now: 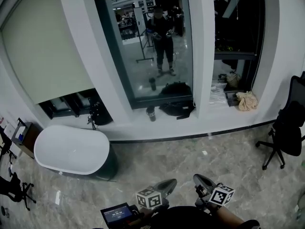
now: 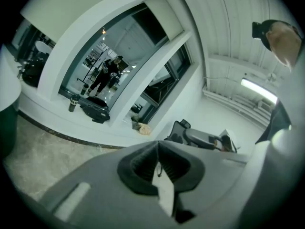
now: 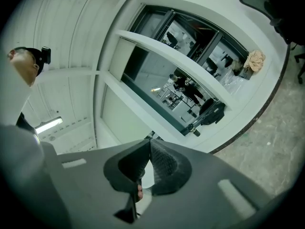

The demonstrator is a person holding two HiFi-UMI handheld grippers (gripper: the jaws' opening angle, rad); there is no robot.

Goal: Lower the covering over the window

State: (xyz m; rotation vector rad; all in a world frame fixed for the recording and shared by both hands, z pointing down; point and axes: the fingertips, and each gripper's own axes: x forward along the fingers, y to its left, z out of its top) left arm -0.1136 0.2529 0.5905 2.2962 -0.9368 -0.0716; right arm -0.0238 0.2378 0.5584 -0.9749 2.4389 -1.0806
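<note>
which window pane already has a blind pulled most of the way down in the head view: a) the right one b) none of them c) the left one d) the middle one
c: the pale roller blind covers most of the left pane, leaving only a dark strip at the bottom, while the middle pane and the right pane are bare glass.

At the bottom edge of the head view, the person holds two tools close to the body, side by side and slightly apart. The left tongs [image 1: 167, 184] point forward, jaws pressed together with nothing between them. The right tongs [image 1: 202, 179] also point forward, closed and empty. A left marker cube [image 1: 149, 198] and a right marker cube [image 1: 221, 194] sit behind the jaws. The right forearm [image 1: 229, 217] shows behind its cube.
</note>
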